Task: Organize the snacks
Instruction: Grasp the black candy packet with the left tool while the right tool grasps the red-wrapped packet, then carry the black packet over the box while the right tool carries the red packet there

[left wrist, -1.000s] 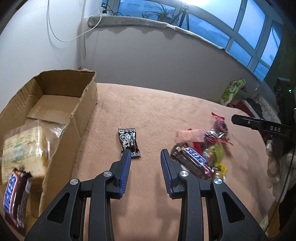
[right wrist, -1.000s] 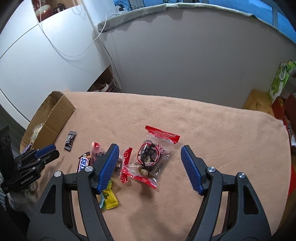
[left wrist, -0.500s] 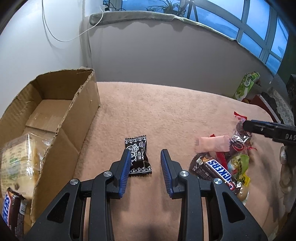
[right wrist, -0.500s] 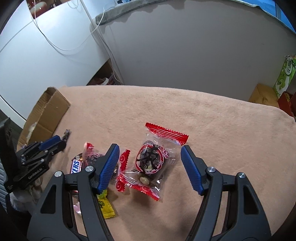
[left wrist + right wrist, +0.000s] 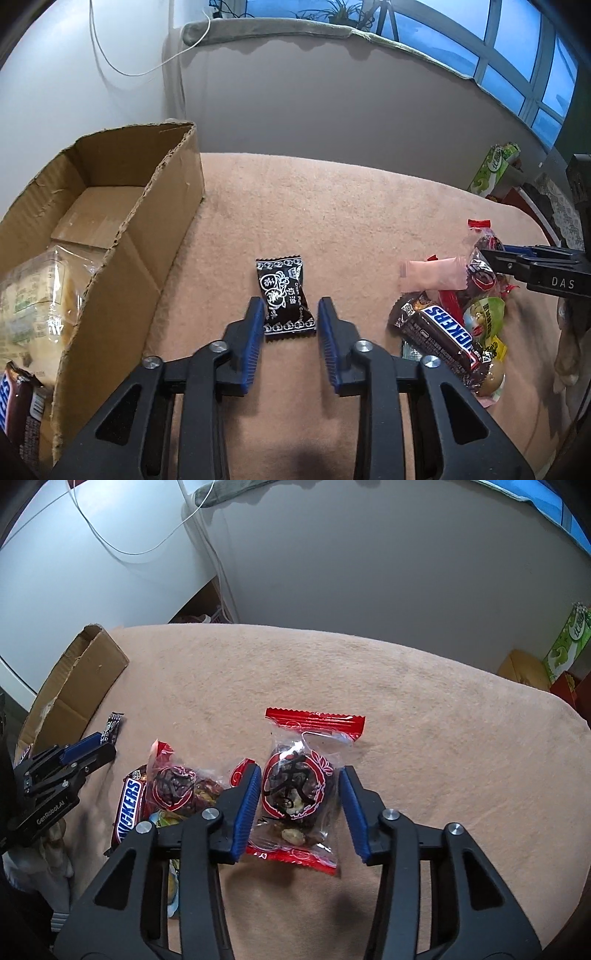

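Observation:
A black candy packet (image 5: 286,295) lies on the pink blanket (image 5: 332,206). My left gripper (image 5: 290,314) is open with its jaws on either side of the packet's near end, not touching. A clear red-edged snack bag (image 5: 299,790) lies between the jaws of my open right gripper (image 5: 301,786). A Snickers bar (image 5: 443,332) lies in a snack pile; it also shows in the right wrist view (image 5: 129,808). The cardboard box (image 5: 122,236) at left holds a cracker pack (image 5: 33,302) and another Snickers bar (image 5: 14,402).
The pile also has a second red-edged bag (image 5: 177,782), a pink wrapper (image 5: 432,275), a green sweet (image 5: 484,317) and a yellow sweet (image 5: 496,349). A green carton (image 5: 569,642) stands beyond the blanket's right edge. A grey wall runs behind.
Both grippers moved forward and down. The left one now straddles the black candy packet, and the right one straddles the red-edged snack bag. Both stay open.

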`<state>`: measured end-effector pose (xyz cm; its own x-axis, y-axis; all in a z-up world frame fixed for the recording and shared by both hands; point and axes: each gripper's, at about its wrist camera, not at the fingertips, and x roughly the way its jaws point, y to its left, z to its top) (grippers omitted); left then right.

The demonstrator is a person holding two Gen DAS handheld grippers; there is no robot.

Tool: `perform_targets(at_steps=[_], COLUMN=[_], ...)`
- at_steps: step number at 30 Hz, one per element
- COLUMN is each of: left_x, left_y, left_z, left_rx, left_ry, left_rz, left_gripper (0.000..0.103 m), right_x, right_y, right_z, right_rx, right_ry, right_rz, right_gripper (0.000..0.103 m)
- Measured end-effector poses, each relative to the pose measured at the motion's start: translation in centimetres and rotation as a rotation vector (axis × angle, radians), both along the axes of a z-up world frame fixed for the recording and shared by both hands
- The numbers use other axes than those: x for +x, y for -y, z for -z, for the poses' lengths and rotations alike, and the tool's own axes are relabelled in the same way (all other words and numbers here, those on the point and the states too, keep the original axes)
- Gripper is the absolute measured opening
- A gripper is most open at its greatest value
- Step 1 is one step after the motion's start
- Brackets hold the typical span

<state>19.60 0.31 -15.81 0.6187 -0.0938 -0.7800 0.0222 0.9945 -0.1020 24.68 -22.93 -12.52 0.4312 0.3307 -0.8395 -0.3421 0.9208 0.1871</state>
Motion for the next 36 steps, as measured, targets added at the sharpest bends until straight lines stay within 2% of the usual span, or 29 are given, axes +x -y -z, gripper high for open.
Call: perform_targets(at_steps=[4,13,22,29,36], left_x=[0.2,-0.4,-2.5,-4.7,-6.9], left_y=[0.3,0.7,0.5,-0.9,-3.3], left_z=[-0.1,-1.3,-4.3,-6.9,-8.9], left_rx=[0.01,-0.005,-0.045,-0.064,-0.073], left_ry=[0.002,0.038,0.102,0.155,0.205], left_rz=[0.005,0.015,0.038,0.042,0.014], left_gripper=[0.026,0.026,0.026,0.026,0.026], right_x=[-0.1,-0.7,-3.1,-5.4,-6.9], right_y=[0.1,1.3,1.5,-1.2,-4.9], right_z=[-0.1,-0.7,-4.6,-8.6,-11.0], right_rx=[0.011,0.04,0.046,0.065,0.076], right_ry=[0.001,0.015,0.087,0.169,0.218], right_rz=[0.001,0.018,0.008,-0.034,-0.097], right_gripper=[0.037,0.036,0.036,0.036,0.036])
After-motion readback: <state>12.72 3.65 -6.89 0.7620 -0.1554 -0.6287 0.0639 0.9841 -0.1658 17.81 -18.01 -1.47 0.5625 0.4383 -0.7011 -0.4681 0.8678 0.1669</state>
